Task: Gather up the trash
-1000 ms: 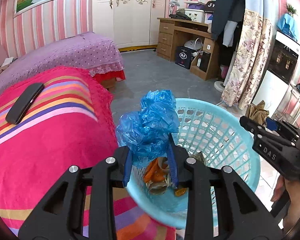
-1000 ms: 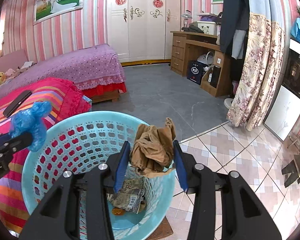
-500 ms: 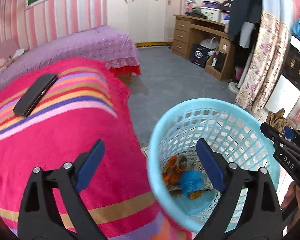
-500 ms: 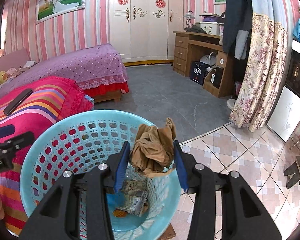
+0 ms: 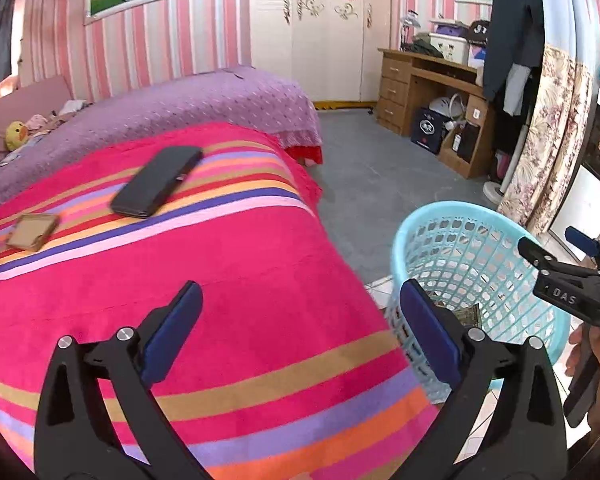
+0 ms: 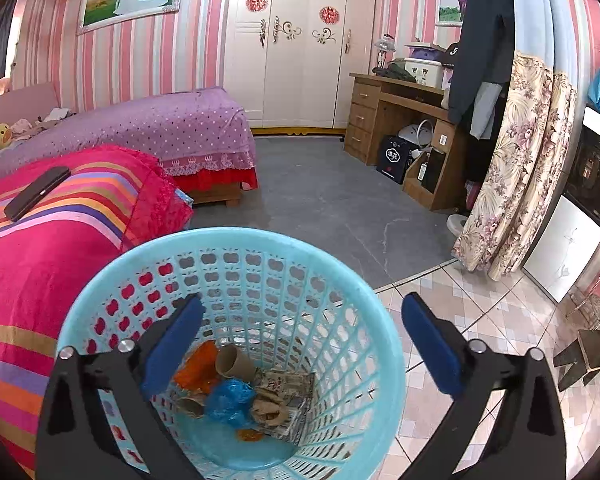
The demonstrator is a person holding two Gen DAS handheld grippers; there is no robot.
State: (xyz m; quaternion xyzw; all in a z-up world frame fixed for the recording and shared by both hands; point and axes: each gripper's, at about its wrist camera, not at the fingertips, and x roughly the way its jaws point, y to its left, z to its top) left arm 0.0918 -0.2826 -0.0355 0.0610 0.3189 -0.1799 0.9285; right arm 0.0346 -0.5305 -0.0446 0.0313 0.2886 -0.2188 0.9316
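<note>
Trash (image 6: 242,394) in basket (image 6: 364,292); both grippers' jaws wide apart (nothing held).

— Can you see all of the light-blue plastic mesh basket (image 5: 480,264)?

— No. From the left, its near side is behind the left gripper's (image 5: 300,336) right finger, and its floor is mostly hidden. From the right, the bottom edge cuts off its near rim.

— And the small tan box (image 5: 32,231) on the striped blanket?

— Too blurred to identify.

— The right gripper (image 5: 556,280)?

— Only partly visible at the right edge.

Glossy plastic basket (image 6: 236,240), crumpled paper (image 6: 288,384)
</note>
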